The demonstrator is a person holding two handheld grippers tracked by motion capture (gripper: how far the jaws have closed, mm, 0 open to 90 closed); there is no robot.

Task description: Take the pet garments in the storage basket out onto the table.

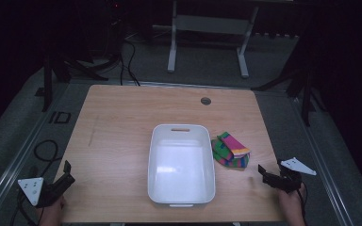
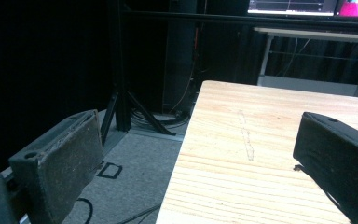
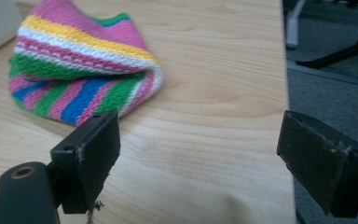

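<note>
Floor, top centre of frame: white desk frame (image 1: 207,35) standing on grey carpet.
Floor, upper left: black cables (image 1: 127,61).
Floor, lower left: coiled cable (image 1: 45,150).

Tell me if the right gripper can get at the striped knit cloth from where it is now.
Probably yes. The right gripper sits open near the table's right front edge, and bare table lies between its jaws and the striped knit cloth; the white bin stands off to the cloth's other side.

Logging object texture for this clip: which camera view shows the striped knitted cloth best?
The right gripper view: the folded, multicoloured striped knitted cloth lies close ahead of the open jaws, its stitches and coloured bands clear. The high view shows it small, beside the white plastic bin on the wooden table. The left gripper view looks along the table's far-left edge instead.
</note>
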